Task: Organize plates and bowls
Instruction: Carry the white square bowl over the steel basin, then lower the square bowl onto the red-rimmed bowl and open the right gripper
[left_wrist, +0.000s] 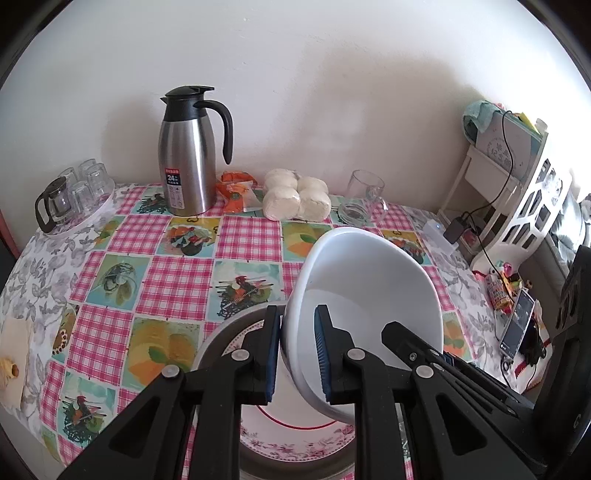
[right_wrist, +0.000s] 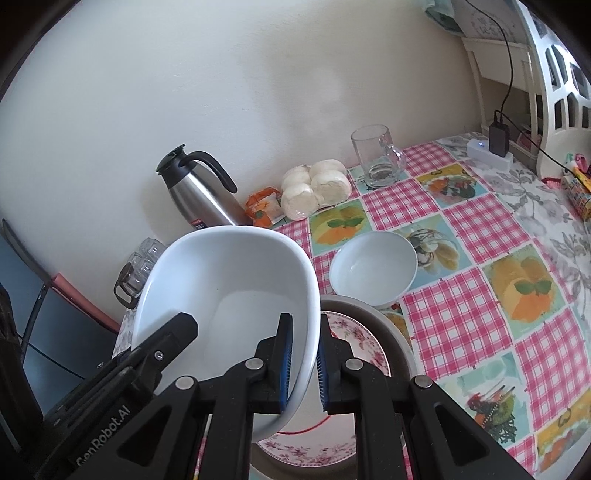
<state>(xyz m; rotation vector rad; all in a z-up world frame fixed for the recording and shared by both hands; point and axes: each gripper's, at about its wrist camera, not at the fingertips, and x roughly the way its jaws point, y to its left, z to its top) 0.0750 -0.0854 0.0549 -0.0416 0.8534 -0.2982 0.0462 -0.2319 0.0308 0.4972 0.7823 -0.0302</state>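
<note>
The left gripper and the right gripper both clamp the rim of 1 large white bowl, from opposite sides. In the left wrist view the bowl's wall sits between the blue pads, 1 pad inside and 1 outside, pressed tight; the right gripper's black finger shows at the bowl's far right edge. In the right wrist view the same bowl fills the left half, its right-hand rim pinched between the 2 pads, with the left gripper's finger reaching in from the lower left.

The bowl hangs tilted above a floral plate with a red ring and pink flowers — that plate lies inside a wider grey plate, both on the checked tablecloth. Whether the bowl's underside touches the floral plate I cannot tell.

A smaller white bowl stands upright on the cloth just beyond the grey plate's far edge, seen only from the right wrist.

Along the wall at the back of the table stand a steel thermos jug, an orange snack packet, a bag of 4 pale buns and a glass mug. A tray of upturned glasses sits at the far left — beside it a small glass teapot.
</note>
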